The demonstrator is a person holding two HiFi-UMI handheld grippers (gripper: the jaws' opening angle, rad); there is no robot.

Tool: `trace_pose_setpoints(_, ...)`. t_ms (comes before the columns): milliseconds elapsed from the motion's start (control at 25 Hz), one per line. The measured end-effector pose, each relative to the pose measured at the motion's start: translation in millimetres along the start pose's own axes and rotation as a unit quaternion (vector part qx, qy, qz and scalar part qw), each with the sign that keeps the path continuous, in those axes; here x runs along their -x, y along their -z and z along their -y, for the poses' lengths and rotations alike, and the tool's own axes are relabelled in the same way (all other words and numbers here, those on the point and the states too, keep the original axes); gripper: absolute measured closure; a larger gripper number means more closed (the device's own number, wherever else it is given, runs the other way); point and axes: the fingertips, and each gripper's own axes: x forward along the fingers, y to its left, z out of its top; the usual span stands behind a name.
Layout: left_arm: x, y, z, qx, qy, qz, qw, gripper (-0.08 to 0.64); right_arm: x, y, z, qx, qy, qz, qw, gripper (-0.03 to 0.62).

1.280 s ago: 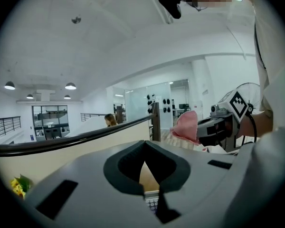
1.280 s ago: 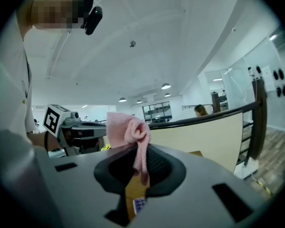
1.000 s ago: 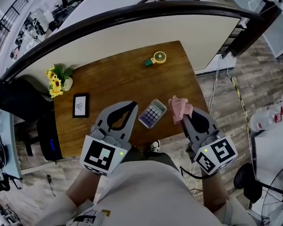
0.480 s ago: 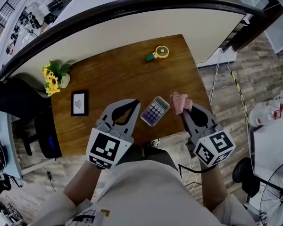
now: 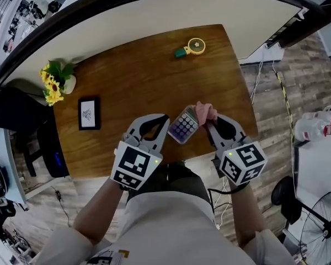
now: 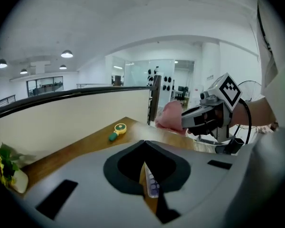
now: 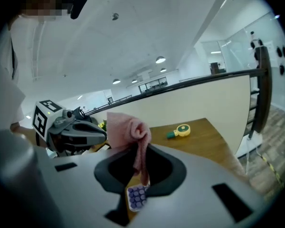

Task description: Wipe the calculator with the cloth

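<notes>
While you are working at the front edge of the wooden tabletop (image 5: 132,81), you are bringing both grippers in on the calculator (image 5: 182,128), which is lying keys up near that front edge, somewhat toward the right-hand front corner. Your right gripper (image 5: 209,125) is clamping the pink cloth (image 5: 205,112). Its own view is showing the jaws closed on the fabric, with a bunched wad standing above the tips and a tail hanging down behind them. In the head view the wad is overlapping the calculator's far right corner; whether it is pressing on the casing cannot be told.

Your left gripper (image 5: 164,117) is sitting at the calculator's left side with its jaws drawn together tip to tip and nothing clamped between them. Through the narrow slit behind the tips, its view is catching a strip of purple keys and a sliver of the wood. The two grippers are angling inward toward each other, tips near but apart, with the calculator between them.

Farther back, a yellow-and-green gadget (image 5: 190,47) is lying near the far edge toward the right corner, well apart from the calculator. A vase of yellow flowers (image 5: 55,81) is standing at the far left corner, and a small black picture frame (image 5: 88,114) is sitting just in front of it by the left edge.
</notes>
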Motion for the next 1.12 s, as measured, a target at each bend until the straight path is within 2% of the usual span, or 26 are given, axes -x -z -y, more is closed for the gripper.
trace_pose_setpoints(200, -31, 36, -11, 0.015, 0.013, -0.030, 0.9993, 0.557, -32, 37, 13, -0.018, 0.007, -0.034, 0.999, 0.548)
trace_pose_setpoints(400, -58, 79, 0, 0.024, 0.048, -0.067, 0.9963, 0.557, -52, 70, 20, -0.016, 0.008, -0.065, 0.998, 0.548)
trace_pose_setpoints(720, -97, 146, 12, 0.037, 0.086, -0.108, 0.9898, 0.557, -81, 119, 33, -0.024, 0.006, -0.088, 0.996, 0.548)
trace_pose_setpoints(880, -108, 167, 15, 0.028, 0.096, -0.126, 0.9870, 0.557, -94, 137, 33, -0.007, 0.013, -0.107, 0.994, 0.548)
trace_pose_setpoints(1000, -114, 179, 19, 0.038, 0.109, -0.133, 0.9843, 0.557, -103, 144, 30, -0.001, 0.012, -0.112, 0.994, 0.546)
trace_pose_setpoints(1120, -116, 183, 19, 0.036, 0.106, -0.128, 0.9854, 0.557, -113, 150, 26, 0.011, 0.008, -0.122, 0.992, 0.547)
